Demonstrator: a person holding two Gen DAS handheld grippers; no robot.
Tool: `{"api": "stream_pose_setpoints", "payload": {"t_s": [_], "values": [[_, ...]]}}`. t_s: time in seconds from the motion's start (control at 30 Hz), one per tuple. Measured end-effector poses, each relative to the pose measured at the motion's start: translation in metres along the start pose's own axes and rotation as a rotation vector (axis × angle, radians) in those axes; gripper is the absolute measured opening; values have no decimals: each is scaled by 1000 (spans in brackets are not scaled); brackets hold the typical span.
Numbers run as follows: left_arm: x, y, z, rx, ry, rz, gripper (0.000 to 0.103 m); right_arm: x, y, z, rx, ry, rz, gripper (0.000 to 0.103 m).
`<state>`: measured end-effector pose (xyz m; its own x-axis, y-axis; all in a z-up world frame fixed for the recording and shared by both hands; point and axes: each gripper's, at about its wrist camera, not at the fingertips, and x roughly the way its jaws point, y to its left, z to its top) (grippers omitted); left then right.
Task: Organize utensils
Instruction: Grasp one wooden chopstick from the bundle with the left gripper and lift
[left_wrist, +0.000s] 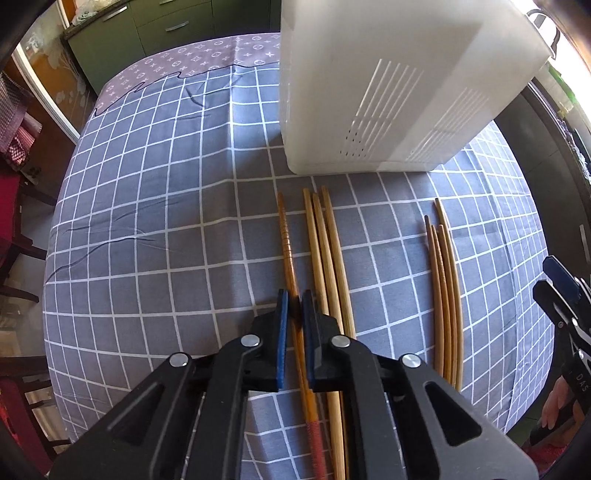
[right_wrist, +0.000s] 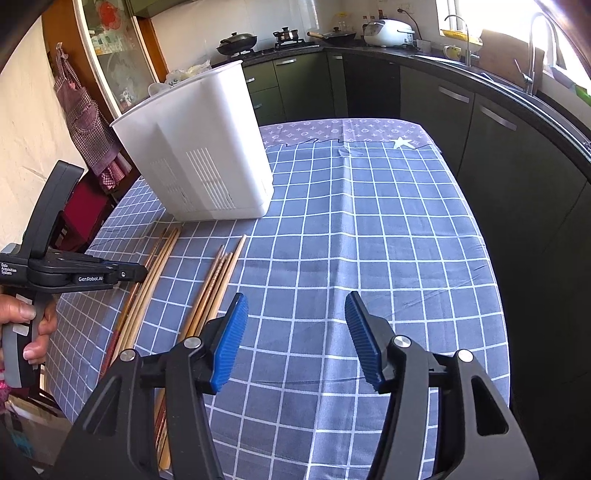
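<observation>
My left gripper (left_wrist: 294, 295) points down at the checked tablecloth and is shut on a reddish-brown chopstick (left_wrist: 286, 236), the leftmost of a row. Three pale bamboo chopsticks (left_wrist: 327, 243) lie just to its right. A second bundle of several chopsticks (left_wrist: 445, 280) lies further right. The white slotted utensil holder (left_wrist: 388, 92) stands behind them. In the right wrist view my right gripper (right_wrist: 295, 295) hovers open over bare cloth with nothing between its blue pads; that bundle of chopsticks (right_wrist: 218, 277) lies by its left finger. The left gripper (right_wrist: 140, 274) shows from the side, and the holder (right_wrist: 207, 155) stands beyond.
The table (right_wrist: 388, 240) wears a blue-grey checked cloth. Dark kitchen cabinets (right_wrist: 498, 147) and a counter with pots and a sink run behind and to the right. A chair and hanging cloth (right_wrist: 85, 122) sit at the left. A hand (right_wrist: 33, 328) holds the left gripper's handle.
</observation>
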<state>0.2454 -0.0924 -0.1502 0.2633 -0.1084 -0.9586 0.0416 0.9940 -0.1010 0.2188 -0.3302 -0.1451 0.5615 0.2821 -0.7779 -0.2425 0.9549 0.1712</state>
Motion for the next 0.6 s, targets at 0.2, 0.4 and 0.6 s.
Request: {"api": "stream_pose_setpoints", "payload": {"t_s": [0.2,0.4,0.6], "values": [[-20,15,-6,-20,-77,-36,7,8,-1,5,34,57,41,55],[-75,28,-28,-5,-286,-26,7,26,13,16,51,143,110,54],[-115,31,-54,41,-446,-7,7,60,32,27,55,272,125,31]]}}
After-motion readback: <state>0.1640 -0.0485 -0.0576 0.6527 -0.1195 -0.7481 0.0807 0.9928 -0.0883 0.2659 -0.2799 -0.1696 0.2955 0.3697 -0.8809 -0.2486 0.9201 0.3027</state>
